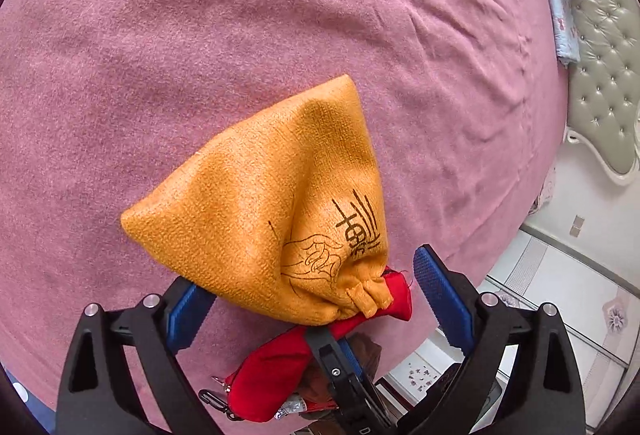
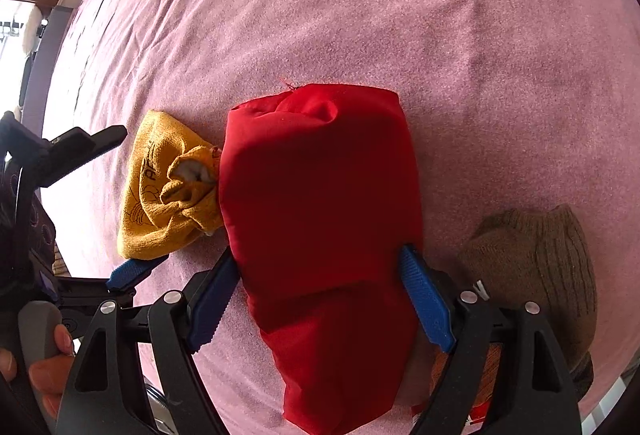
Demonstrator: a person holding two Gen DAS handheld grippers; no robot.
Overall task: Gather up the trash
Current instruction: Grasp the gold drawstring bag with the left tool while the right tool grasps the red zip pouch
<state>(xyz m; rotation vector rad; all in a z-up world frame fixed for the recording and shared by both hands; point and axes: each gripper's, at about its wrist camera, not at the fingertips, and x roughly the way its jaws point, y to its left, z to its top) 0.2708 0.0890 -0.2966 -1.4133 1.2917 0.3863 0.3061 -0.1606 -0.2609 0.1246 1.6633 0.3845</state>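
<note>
An orange drawstring pouch [image 1: 276, 219] with dark printed marks lies on the pink bedspread [image 1: 200, 35]. My left gripper [image 1: 316, 299] stands open around its tied neck, the right pad clear of the cloth. A red fabric bag [image 2: 324, 215] lies against the pouch's neck. My right gripper [image 2: 316, 295] is shut on the red bag, its blue pads pressed into both sides. In the right wrist view the orange pouch [image 2: 160, 195] sits left of the bag, between the fingers of the left gripper [image 2: 144, 195]. One black right-gripper finger [image 1: 338, 359] crosses the red bag [image 1: 272, 375].
A brown knitted item [image 2: 536, 267] lies right of the red bag. A black clip [image 1: 216, 401] hangs by the bag's lower end. The bed's edge, a tufted headboard [image 1: 600, 75], a light blue cloth [image 1: 564, 23] and tiled floor [image 1: 560, 295] are at right. A person's fingers [image 2: 40, 363] hold a handle.
</note>
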